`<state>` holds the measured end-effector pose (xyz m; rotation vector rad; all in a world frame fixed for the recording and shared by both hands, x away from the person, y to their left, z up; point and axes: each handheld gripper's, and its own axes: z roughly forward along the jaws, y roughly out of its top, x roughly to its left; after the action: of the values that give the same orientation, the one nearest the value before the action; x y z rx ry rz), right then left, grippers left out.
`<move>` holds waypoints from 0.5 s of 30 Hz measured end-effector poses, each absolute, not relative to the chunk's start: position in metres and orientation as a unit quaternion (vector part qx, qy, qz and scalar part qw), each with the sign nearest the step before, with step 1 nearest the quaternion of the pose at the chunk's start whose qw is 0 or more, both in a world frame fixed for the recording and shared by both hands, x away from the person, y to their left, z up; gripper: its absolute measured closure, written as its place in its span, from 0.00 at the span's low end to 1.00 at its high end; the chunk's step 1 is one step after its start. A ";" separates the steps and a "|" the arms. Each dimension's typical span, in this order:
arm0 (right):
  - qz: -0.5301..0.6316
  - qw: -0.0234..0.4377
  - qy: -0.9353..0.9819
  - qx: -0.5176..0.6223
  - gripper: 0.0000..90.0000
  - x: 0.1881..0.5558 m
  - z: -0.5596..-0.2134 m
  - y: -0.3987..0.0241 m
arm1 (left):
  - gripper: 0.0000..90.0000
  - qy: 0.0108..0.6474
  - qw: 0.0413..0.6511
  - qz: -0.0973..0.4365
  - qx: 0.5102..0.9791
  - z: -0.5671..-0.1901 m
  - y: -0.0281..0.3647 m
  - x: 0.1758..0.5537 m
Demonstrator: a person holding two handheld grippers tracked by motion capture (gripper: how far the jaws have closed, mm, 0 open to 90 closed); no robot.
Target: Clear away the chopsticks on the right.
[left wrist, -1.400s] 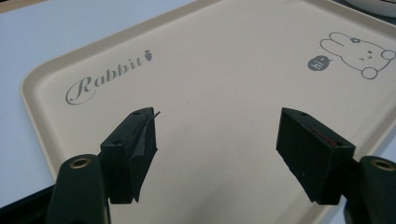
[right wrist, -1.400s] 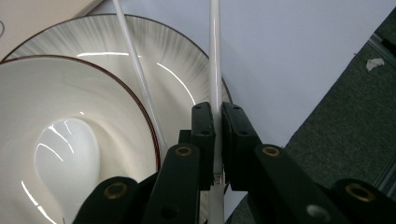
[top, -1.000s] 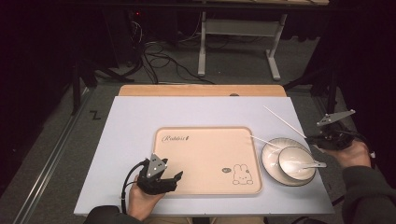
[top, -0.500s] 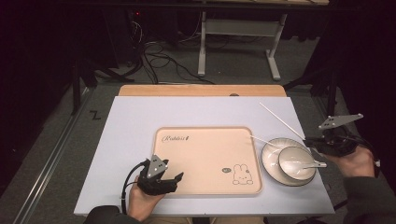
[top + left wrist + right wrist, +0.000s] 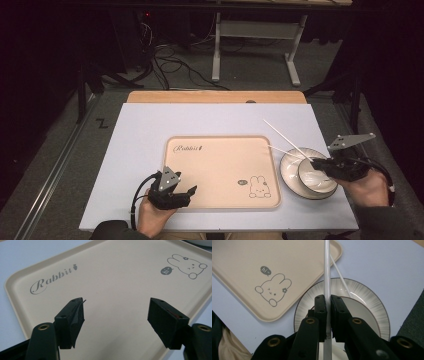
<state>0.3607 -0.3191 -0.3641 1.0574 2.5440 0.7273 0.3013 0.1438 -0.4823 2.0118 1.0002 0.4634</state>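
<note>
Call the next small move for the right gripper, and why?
Probably carry the chopstick left over the tray and lower it there. The right gripper is shut on it above the bowl and plate; the tray is bare, and the left gripper waits open over it.

We are logging a beige tray (image 5: 220,170), lower centre of the high view, looking like smooth matt plastic with grey printing. We are noting a glossy ceramic-looking plate (image 5: 372,300) with fine dark radial lines, and a smooth white chopstick (image 5: 327,270) showing a plastic sheen. The table top (image 5: 150,130) is reading as matt pale laminate, edged with a wood-toned strip (image 5: 215,96). The black jaws are looking like matt plastic with brass-coloured screws.
</note>
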 end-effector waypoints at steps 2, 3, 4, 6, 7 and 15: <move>0.243 0.141 0.889 0.362 0.95 0.357 -0.368 -0.314 | 0.33 0.396 0.411 0.185 0.800 -0.482 0.143 0.301; 0.243 0.140 0.889 0.362 0.95 0.356 -0.370 -0.311 | 0.33 0.396 0.412 0.185 0.800 -0.482 0.144 0.301; 0.242 0.140 0.889 0.362 0.95 0.354 -0.372 -0.309 | 0.33 0.395 0.413 0.185 0.799 -0.481 0.144 0.300; 0.242 0.141 0.889 0.361 0.95 0.351 -0.375 -0.305 | 0.33 0.397 0.414 0.185 0.798 -0.481 0.145 0.300; 0.240 0.141 0.889 0.364 0.95 0.349 -0.376 -0.302 | 0.33 0.397 0.413 0.184 0.798 -0.482 0.145 0.301; 0.232 0.132 0.888 0.373 0.95 0.343 -0.396 -0.289 | 0.33 0.395 0.406 0.186 0.803 -0.482 0.143 0.301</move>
<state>0.3429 -0.2890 -0.3963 1.0837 2.5782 0.6729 0.3008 0.1431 -0.4818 2.0243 0.9962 0.4700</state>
